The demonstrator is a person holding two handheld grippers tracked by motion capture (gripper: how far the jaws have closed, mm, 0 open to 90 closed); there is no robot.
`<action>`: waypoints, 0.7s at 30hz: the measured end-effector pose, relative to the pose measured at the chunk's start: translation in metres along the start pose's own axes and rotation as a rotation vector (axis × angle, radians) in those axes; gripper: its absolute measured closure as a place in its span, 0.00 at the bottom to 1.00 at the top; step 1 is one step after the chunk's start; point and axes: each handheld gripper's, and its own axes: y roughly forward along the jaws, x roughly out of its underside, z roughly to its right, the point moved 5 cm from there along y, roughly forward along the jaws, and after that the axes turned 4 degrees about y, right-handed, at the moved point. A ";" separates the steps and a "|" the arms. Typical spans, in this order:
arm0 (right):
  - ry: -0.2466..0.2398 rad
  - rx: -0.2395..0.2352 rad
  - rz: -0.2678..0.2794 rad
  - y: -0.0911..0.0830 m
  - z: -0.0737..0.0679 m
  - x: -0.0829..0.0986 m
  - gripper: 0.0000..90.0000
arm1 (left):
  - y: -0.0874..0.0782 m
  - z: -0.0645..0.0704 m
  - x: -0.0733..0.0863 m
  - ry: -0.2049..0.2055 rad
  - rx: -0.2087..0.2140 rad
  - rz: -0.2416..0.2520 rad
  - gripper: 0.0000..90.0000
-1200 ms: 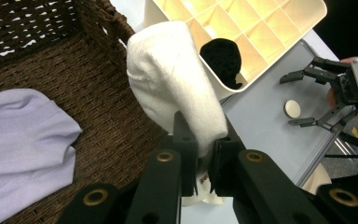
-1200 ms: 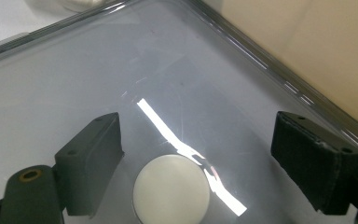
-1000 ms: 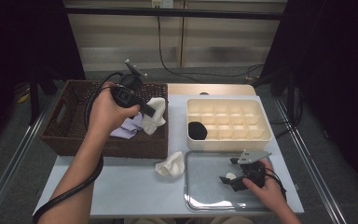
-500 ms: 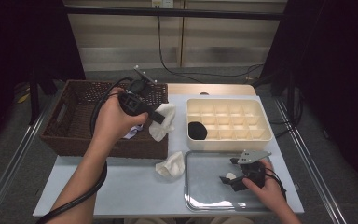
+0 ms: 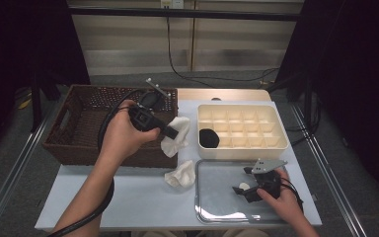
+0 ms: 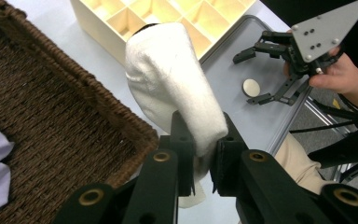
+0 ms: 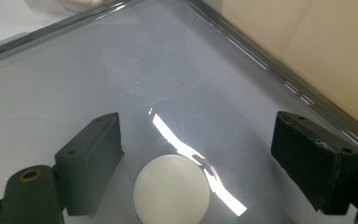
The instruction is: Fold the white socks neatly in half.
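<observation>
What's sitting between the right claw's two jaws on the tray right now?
A small white disc lies flat on the metal tray between the open jaws of the right claw, untouched by either. The right gripper view shows it best.

The left claw [image 6: 200,161] is black, and the sock [image 6: 177,88] in it plain white. The basket [image 5: 79,128] is dark brown woven wicker, the divided box [image 5: 242,127] cream, the tray [image 5: 217,197] silvery grey, the disc [image 7: 171,189] white, and the worktop [image 5: 143,202] pale blue-white.

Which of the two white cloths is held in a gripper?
The white cloth at the basket's corner, pinched by the left gripper; the other cloth lies on the table.
</observation>
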 end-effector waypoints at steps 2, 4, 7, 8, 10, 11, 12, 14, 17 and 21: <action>0.000 0.000 0.000 0.000 0.000 0.000 0.18 | 0.000 0.003 0.000 0.005 -0.001 0.001 0.89; 0.000 0.000 0.000 0.000 0.000 0.000 0.18 | 0.002 0.006 0.001 0.005 0.006 0.005 0.89; -0.001 0.001 0.000 0.000 0.000 0.000 0.18 | 0.005 0.009 0.003 0.018 0.012 -0.002 0.89; -0.002 0.001 0.000 0.000 0.000 0.000 0.18 | 0.006 0.010 0.004 0.020 0.012 -0.002 0.89; -0.002 0.001 0.000 0.000 0.000 0.000 0.18 | 0.009 0.012 0.006 0.032 0.012 -0.003 0.89; -0.001 0.001 0.000 0.000 0.000 0.000 0.18 | 0.011 0.013 0.007 0.038 0.006 0.001 0.87; -0.002 0.001 0.000 0.000 0.000 0.000 0.18 | 0.013 0.014 0.008 0.040 0.014 -0.001 0.87; -0.002 0.001 0.001 0.000 0.000 0.000 0.18 | 0.016 0.015 0.011 0.048 0.022 0.000 0.87; -0.002 0.001 0.001 0.000 0.000 0.000 0.18 | 0.022 0.017 0.016 0.048 0.029 0.002 0.87; -0.002 0.001 0.001 0.000 0.000 0.000 0.18 | 0.030 0.016 0.021 0.066 0.011 0.003 0.79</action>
